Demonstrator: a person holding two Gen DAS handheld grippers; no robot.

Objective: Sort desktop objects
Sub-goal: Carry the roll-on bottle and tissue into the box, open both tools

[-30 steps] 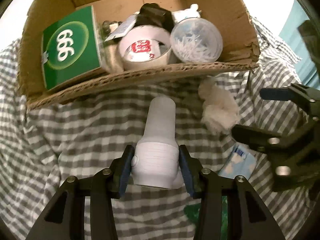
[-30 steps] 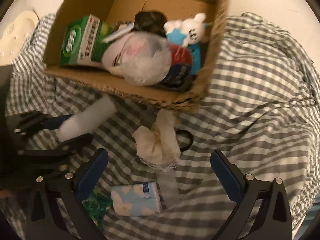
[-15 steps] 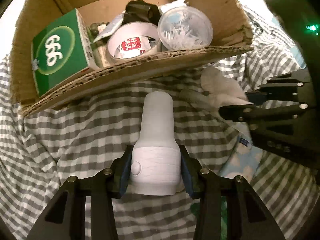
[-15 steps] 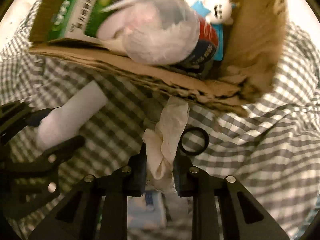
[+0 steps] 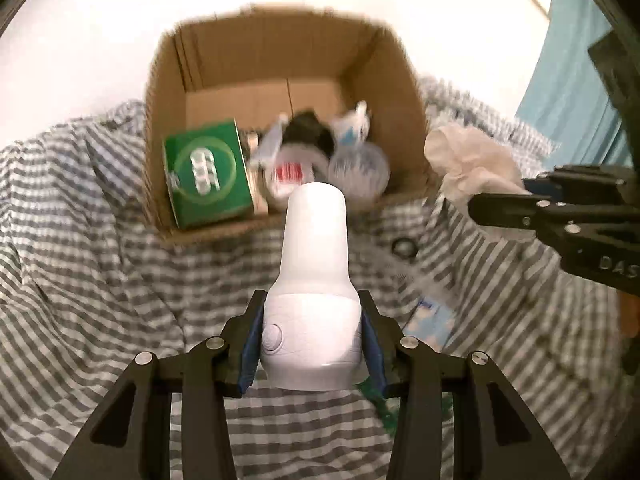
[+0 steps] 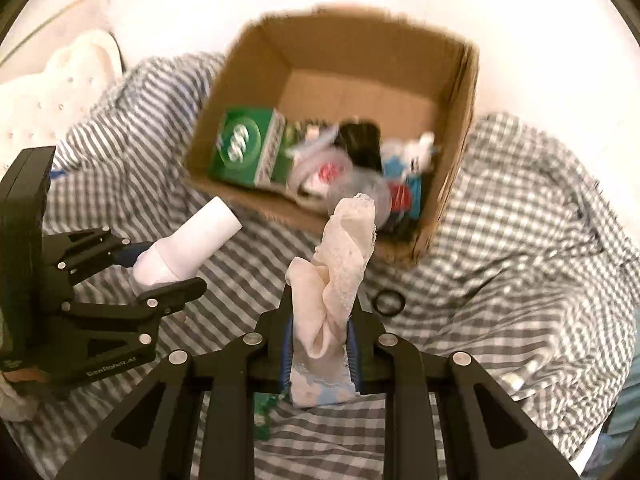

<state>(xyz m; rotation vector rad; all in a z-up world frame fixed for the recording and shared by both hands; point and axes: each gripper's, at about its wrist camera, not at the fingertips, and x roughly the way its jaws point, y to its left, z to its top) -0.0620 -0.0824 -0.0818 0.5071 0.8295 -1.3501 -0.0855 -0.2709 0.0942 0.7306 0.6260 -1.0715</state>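
Your left gripper (image 5: pixel 312 340) has its fingers clamped on the wide base of a white bottle (image 5: pixel 312 280), low in the centre of the left wrist view; the bottle's narrower top reaches up the frame to the near wall of the cardboard box (image 5: pixel 280 52). Your right gripper (image 6: pixel 319 344) has its fingers pressed onto a cream lace cloth (image 6: pixel 340 272), which stands up from between them in the middle of the right wrist view, its upper end overlapping the box's near edge. Inside the box lie a green carton (image 6: pixel 244 148) at the left and a blurred jumble of small things. A black ring (image 6: pixel 389 302) rests on the checked cloth (image 6: pixel 520 240), just right of your right fingers.
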